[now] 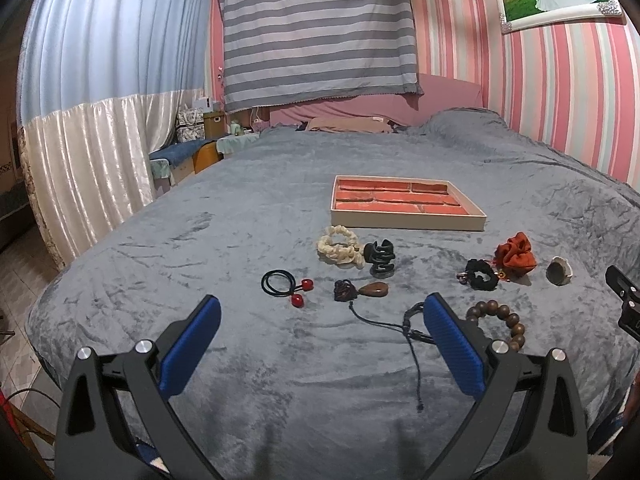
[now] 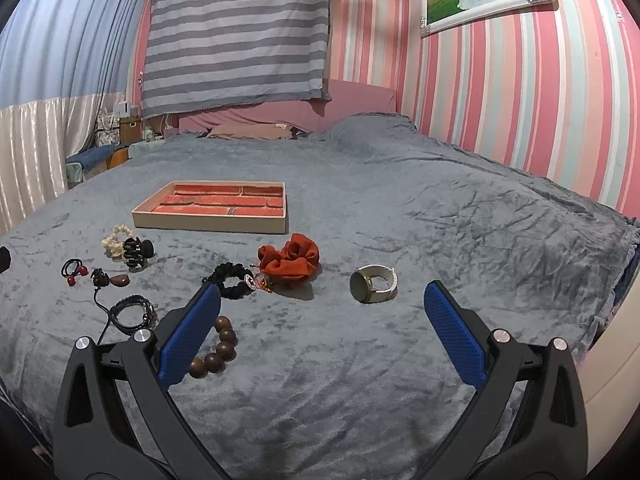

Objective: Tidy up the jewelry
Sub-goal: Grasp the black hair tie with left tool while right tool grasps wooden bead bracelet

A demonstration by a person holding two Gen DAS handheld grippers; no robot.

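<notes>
Blue fingers [image 1: 192, 344] of left gripper [image 1: 320, 312] spread wide, nothing between them; same for right gripper [image 2: 320, 300], wide apart and empty above the grey blanket [image 2: 460, 220]. Jewelry scattered on the blanket in front of a shallow tray [image 1: 404, 220] with red compartments, all bare as far as visible. Nearest to the tray: cream scrunchie [image 1: 340, 246] touching a black claw clip [image 1: 379, 258]. Closer to left gripper: black hair tie with red balls [image 1: 286, 284], brown pendant [image 1: 374, 290] on a dark cord running toward the right finger, cord bracelet [image 2: 132, 312] partly hidden behind that finger in the left wrist view. Wooden bead bracelet [image 2: 218, 350] partly covered by the left finger in the right wrist view. Further right: black braided bracelet [image 2: 234, 282] just beside an orange scrunchie [image 2: 290, 260], then a pale watch [image 2: 372, 283] standing alone, apart from others. Much free blanket to the right of the watch and behind the tray up to the pillows. Bed edge falling off at the left toward tiled floor and curtain [image 1: 92, 152]; striped wall [image 2: 520, 100] close along the right side.
</notes>
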